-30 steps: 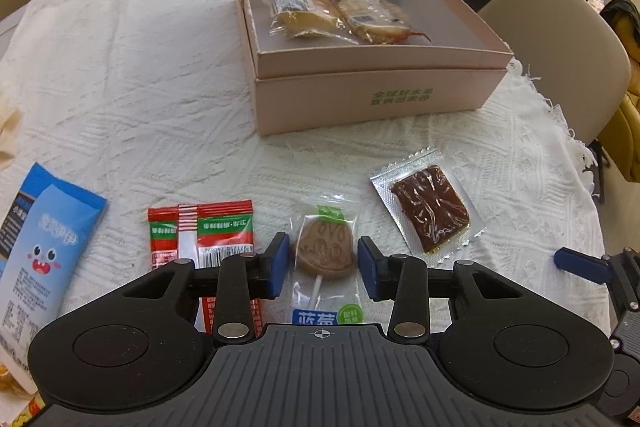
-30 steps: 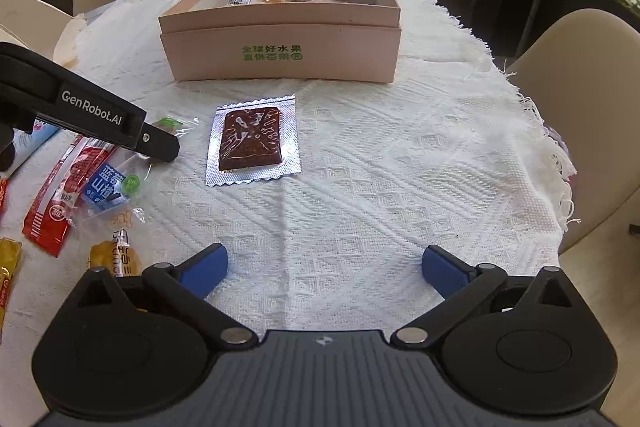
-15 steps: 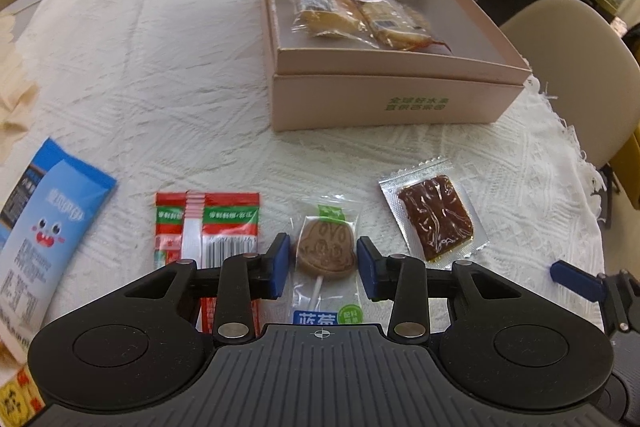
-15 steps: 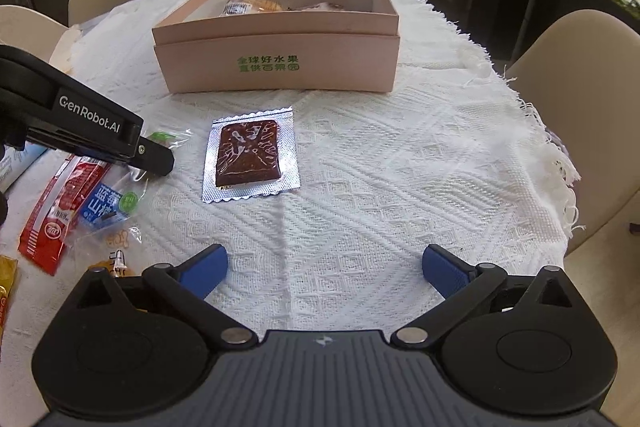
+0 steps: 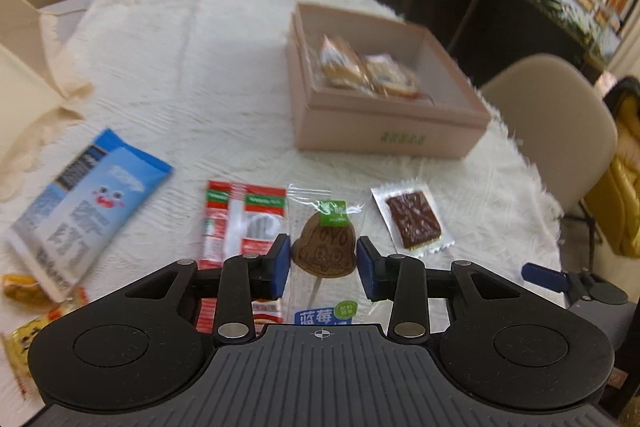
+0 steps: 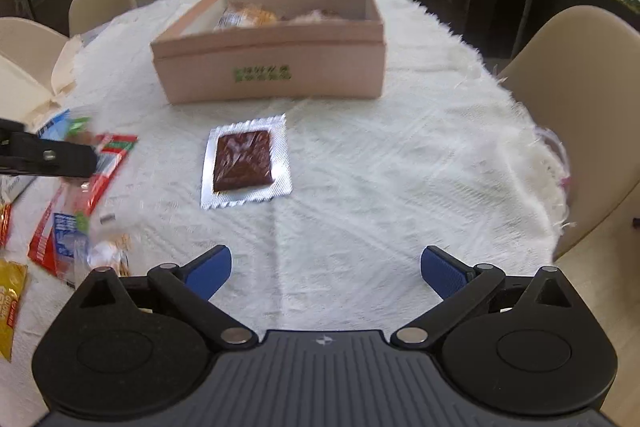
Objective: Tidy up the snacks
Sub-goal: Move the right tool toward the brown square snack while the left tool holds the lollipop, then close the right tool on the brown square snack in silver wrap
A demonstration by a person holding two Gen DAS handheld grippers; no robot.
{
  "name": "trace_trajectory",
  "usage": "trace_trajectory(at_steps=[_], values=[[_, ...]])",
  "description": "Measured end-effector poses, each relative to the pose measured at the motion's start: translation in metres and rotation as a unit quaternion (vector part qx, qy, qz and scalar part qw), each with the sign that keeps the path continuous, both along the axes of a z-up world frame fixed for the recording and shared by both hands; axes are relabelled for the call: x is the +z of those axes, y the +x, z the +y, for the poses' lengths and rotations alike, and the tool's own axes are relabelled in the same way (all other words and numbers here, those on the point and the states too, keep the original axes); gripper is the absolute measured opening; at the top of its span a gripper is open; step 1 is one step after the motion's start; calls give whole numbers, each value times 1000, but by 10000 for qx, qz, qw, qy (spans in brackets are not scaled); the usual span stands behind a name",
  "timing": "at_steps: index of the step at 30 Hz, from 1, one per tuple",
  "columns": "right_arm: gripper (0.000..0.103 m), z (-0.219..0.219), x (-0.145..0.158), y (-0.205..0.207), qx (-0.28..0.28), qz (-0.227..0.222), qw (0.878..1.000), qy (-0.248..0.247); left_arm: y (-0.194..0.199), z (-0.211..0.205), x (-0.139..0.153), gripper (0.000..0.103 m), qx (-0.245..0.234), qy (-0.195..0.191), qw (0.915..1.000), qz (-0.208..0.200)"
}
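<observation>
My left gripper [image 5: 323, 265] is shut on a brown lollipop [image 5: 325, 247] in a clear wrapper and holds it above the table. A pink box [image 5: 384, 131] with two wrapped pastries [image 5: 364, 69] stands ahead to the right; it also shows in the right wrist view [image 6: 276, 67]. A brown square snack [image 6: 244, 163] in a silver wrapper lies in front of the box. My right gripper [image 6: 324, 273] is open and empty, low over the white tablecloth [image 6: 400, 167]. The left gripper's finger [image 6: 52, 157] shows at the left edge there.
A red and green packet [image 5: 244, 219], a blue packet [image 5: 84, 203] and yellow snacks [image 5: 24, 331] lie at the left. Beige chairs [image 6: 576, 107] stand around the table. A cream cloth [image 5: 36, 95] lies at the far left.
My left gripper has lifted and tilted up with the lollipop, so the box looks farther away. The right gripper has risen a little and stays open.
</observation>
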State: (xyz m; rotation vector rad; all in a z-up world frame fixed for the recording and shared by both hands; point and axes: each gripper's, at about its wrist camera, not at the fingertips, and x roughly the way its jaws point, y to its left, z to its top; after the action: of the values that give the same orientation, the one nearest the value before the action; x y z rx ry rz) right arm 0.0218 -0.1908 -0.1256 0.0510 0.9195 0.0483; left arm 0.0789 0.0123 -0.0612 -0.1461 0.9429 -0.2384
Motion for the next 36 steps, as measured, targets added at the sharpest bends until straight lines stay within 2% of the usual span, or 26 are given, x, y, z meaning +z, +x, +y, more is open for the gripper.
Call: trace_trajectory(at_steps=[7, 9, 11, 15, 19, 21, 22, 28, 29, 31, 36], values=[[102, -8, 25, 4, 345, -320, 9986, 224, -15, 40, 23, 40, 463, -232, 9983, -249], [102, -3, 27, 17, 429, -232, 9984, 299, -17, 49, 22, 40, 554, -316, 9978, -193], [94, 9, 27, 33, 505, -121, 9982, 285, -20, 54, 21, 40, 598, -407, 9973, -149], [89, 42, 17, 64, 828, 136, 9963, 199, -22, 57, 15, 41, 517, -597, 9969, -48], [89, 62, -3, 89, 776, 443, 9956, -283, -18, 51, 10, 40, 347, -573, 9977, 86], [78, 64, 2, 84, 803, 464, 9954, -232, -17, 46, 8, 40, 233, -550, 9981, 144], [62, 64, 5, 79, 885, 454, 9949, -169, -17, 42, 8, 40, 161, -514, 9984, 166], [55, 46, 26, 51, 896, 428, 9948, 217, -19, 24, 2, 41, -165, -427, 9984, 322], [51, 43, 31, 47, 872, 411, 9951, 229, -19, 22, 2, 41, -194, -425, 9983, 337], [18, 40, 40, 39, 843, 399, 9955, 144, -20, 18, 4, 41, -241, -433, 9982, 342], [18, 29, 59, 25, 1011, 160, 9947, 71, -22, 15, 5, 41, -318, -461, 9979, 331]])
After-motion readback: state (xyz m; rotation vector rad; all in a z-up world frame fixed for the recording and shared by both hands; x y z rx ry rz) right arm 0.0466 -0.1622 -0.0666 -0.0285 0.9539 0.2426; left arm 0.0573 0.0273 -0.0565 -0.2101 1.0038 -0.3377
